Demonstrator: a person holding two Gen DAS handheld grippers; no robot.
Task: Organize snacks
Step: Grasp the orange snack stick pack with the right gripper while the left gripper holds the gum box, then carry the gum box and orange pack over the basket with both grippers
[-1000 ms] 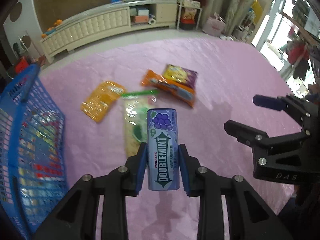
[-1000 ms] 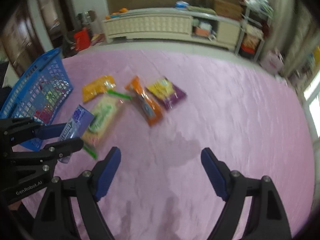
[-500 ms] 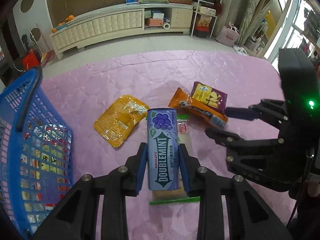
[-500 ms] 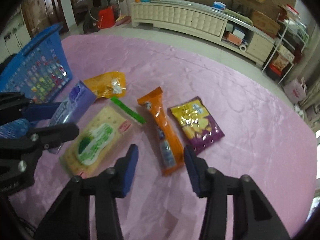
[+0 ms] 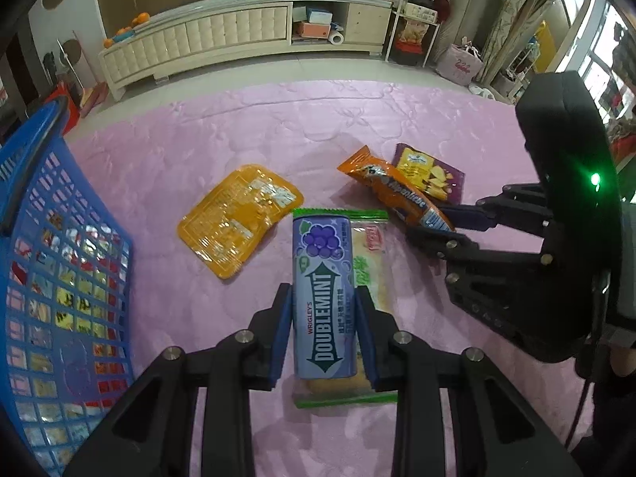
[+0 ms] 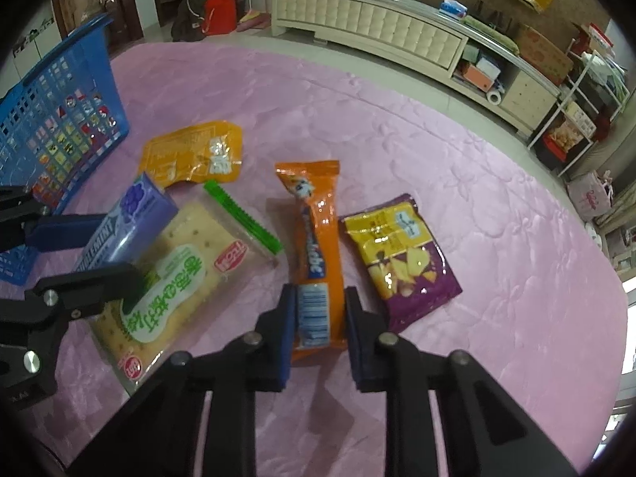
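Note:
My left gripper [image 5: 322, 298] is shut on a purple Doublemint gum bottle [image 5: 322, 278], held just above a green-edged cracker pack [image 5: 369, 262] on the pink cloth. My right gripper [image 6: 320, 318] is closing its jaws on the near end of a long orange candy packet [image 6: 318, 222], and the blue pads touch both its sides. The packet lies flat on the cloth. In the right wrist view the left gripper [image 6: 119, 248] and its bottle [image 6: 131, 218] show at the left.
A blue mesh basket [image 5: 51, 238] with several snacks stands at the left. A flat orange-yellow pouch [image 5: 238, 218] lies beside it. A purple chips bag [image 6: 401, 254] lies right of the orange packet. A cream cabinet [image 5: 238, 35] and shelves stand beyond the cloth.
My right gripper moved down to the orange packet and its wide jaws narrowed around it. My left gripper shifted over the cracker pack, still holding the bottle.

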